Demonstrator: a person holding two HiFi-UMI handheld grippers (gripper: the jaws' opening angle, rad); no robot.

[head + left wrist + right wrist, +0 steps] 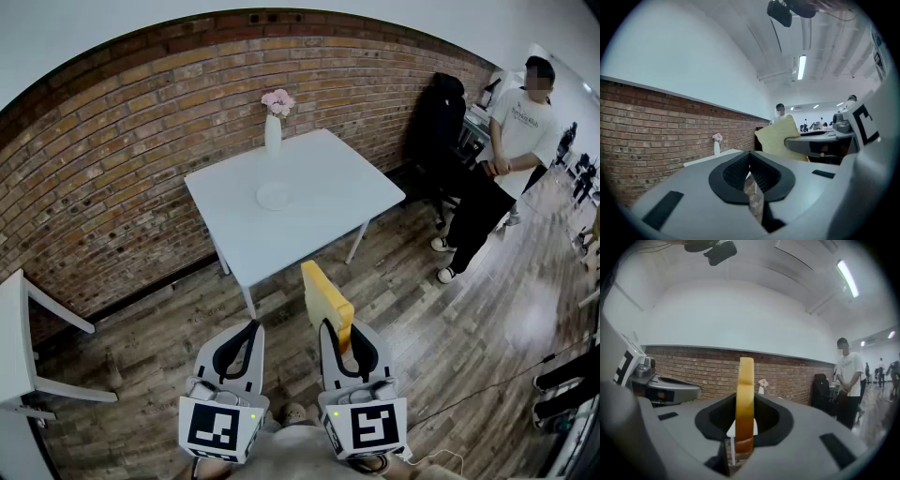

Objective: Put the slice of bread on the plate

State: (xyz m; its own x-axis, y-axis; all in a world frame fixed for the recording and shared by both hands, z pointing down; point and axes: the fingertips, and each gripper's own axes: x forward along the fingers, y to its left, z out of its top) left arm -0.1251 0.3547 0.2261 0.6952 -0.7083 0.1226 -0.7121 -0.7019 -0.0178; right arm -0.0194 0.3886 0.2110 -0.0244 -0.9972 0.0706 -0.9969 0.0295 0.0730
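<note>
Edgewise in the right tool [745, 427], thick pale-yellow slice of bread [745, 390], brown-crusted.

A white table [328, 187] is set close to a red brick wall [122, 141] on a floor of wood planks [422, 319]. To the table's right a black chair [439, 122] is placed, with a person [511, 141] stood beyond it; to its left a second white table [14, 319] is seen. The room is lit by a ceiling strip light [847, 272].
</note>
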